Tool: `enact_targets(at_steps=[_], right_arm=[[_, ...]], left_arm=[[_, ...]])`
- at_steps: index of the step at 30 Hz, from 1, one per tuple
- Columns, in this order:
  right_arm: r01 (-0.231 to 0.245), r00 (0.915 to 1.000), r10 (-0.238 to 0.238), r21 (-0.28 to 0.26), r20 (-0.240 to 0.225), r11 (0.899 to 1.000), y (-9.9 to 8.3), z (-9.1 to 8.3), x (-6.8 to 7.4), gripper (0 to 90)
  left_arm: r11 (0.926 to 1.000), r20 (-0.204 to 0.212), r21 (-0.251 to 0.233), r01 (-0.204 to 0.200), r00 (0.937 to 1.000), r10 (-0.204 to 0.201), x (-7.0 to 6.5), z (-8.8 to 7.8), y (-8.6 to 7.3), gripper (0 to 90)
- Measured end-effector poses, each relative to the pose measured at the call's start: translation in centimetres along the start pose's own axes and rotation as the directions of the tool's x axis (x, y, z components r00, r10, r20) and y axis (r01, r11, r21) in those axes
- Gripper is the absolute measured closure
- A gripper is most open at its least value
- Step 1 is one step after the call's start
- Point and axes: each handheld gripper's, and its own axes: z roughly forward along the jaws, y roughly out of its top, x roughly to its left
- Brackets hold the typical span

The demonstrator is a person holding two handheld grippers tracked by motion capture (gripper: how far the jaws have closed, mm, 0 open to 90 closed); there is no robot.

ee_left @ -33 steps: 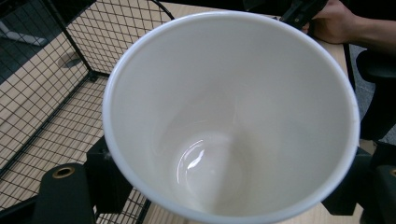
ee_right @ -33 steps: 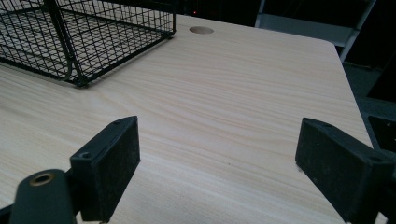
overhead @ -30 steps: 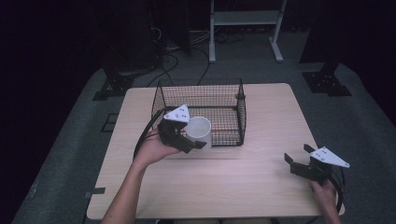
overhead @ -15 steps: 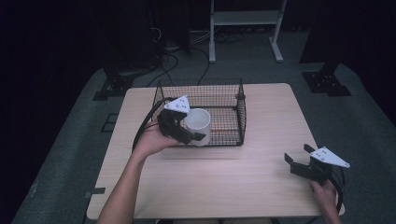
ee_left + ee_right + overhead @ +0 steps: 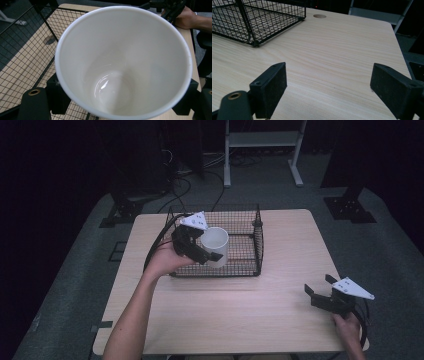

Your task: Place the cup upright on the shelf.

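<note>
A white cup (image 5: 216,244) hangs over the front left part of a black wire basket (image 5: 257,245), lifted clear of the table. My left gripper (image 5: 210,252) is shut on it, one jaw on each side of the wall. In the left gripper view the cup's (image 5: 122,62) open mouth faces the camera and its inside is bare, with my left gripper (image 5: 122,100) clamped around it and the basket's mesh (image 5: 30,50) below. My right gripper (image 5: 319,286) rests near the table's front right corner, open, with nothing between its jaws (image 5: 337,92).
The light wooden table (image 5: 250,310) carries the basket (image 5: 262,20) at its back middle. A round cable hole (image 5: 319,16) lies beyond the basket. Dark floor, cables and a white stand (image 5: 262,140) are behind the table.
My left gripper has carried the cup upward and farther over the basket. The right gripper has stayed where it was.
</note>
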Motion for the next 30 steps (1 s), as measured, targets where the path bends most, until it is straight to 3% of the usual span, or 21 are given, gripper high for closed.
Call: enact_targets(at_steps=[19, 30], right_arm=[[-0.001, 1.0000, 0.001, 0.000, -0.002, 1.000, 0.0, 0.0, 0.0, 13.1], [-0.002, 1.0000, 0.002, -0.002, -0.004, 1.000, 0.0, 0.0, 0.0, 13.1]], left_arm=[[0.9996, -0.015, 0.024, 0.015, 0.9998, -0.015, 3.1, 1.0, 1.0, 21.1], [0.9985, -0.036, 0.040, 0.037, 0.9987, -0.036, 4.7, 2.3, 0.7, 21.0]])
